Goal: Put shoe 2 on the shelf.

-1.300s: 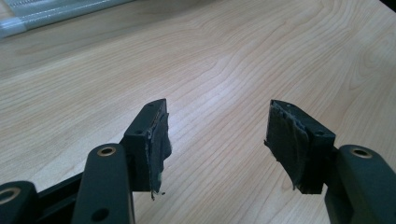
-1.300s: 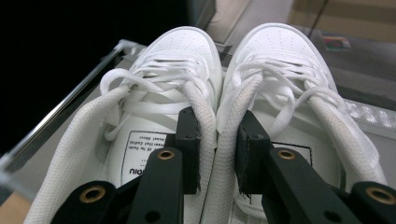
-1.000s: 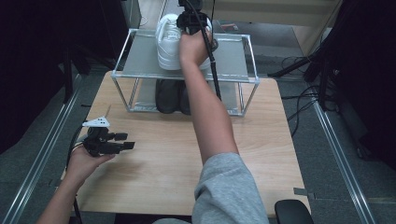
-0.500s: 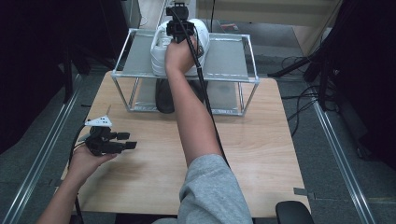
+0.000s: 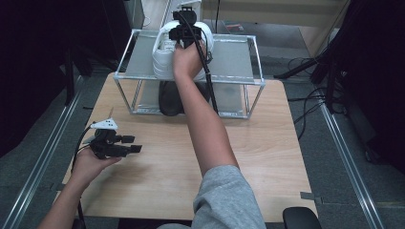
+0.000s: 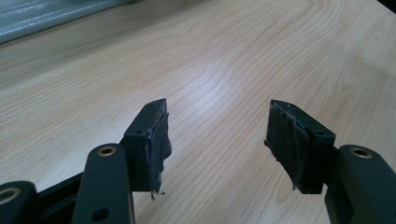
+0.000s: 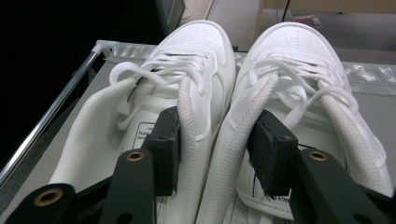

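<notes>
bench (image 5: 267,143) carrying metal rack (image 5: 234,59) | white sneakers (image 7: 224,93) sitting paired on the rack's top shelf | right gripper (image 7: 212,149) jaws just opening, one inside each sneaker, inner collars between, pads not pressing | left gripper (image 6: 215,140) hovering wide open, holding nothing

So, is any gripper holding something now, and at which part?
The right gripper has one jaw inside each white shoe, around their touching inner collars; its jaws have just been opening, so the grip looks released. The left gripper holds nothing.
</notes>
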